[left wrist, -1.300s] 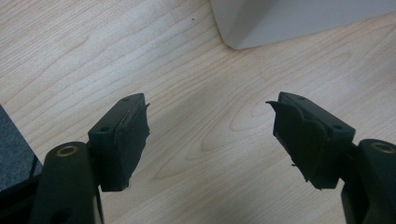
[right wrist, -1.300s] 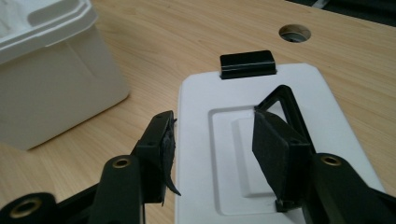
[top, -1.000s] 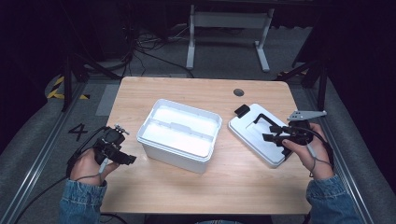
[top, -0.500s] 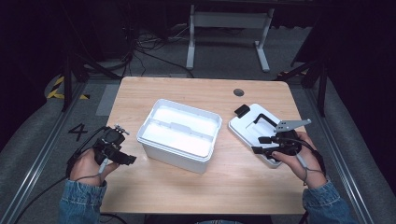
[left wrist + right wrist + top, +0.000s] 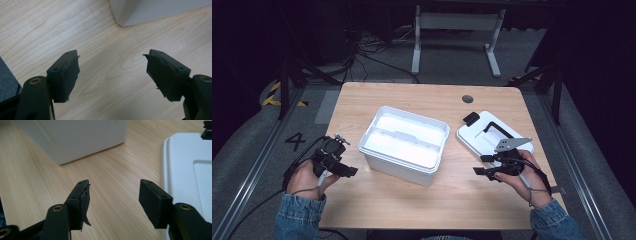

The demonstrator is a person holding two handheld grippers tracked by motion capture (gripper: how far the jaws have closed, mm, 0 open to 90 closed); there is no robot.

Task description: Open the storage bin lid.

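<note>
Wooden table [image 5: 422,200] with an open white bin [image 5: 404,144] near its middle, set at a slight angle, inside looks bare but is washed out by glare. White lid [image 5: 492,136] lies flat to the bin's right, apart from it, a strip of bare wood between them; its far-right corner sits close to the table's right edge. Lid carries a black latch [image 5: 471,118] at its far corner and a black handle-like bar, partly hidden by the right gripper's grey plate.

Left gripper [image 5: 348,171] held low at the table's left edge, just left of the bin's near-left corner, not touching it. Left gripper view: both jaws spread wide over bare wood, nothing between them, pads [image 5: 70,75] ragged; bin corner [image 5: 155,10] cut off at top.

Right gripper [image 5: 482,165] over the near-left corner of the lid, jaws pointing left toward the gap. Right gripper view: jaws parted, nothing held, bare wood between them, bin wall ahead at upper left, lid edge [image 5: 172,165] just right of the right jaw; contact with lid can't be told.

Broad free wood along the near edge and the far edge; small dark round grommet [image 5: 467,98] at far side. Floor beyond is dark, cables and a white stand [image 5: 457,30] hard to make out.
</note>
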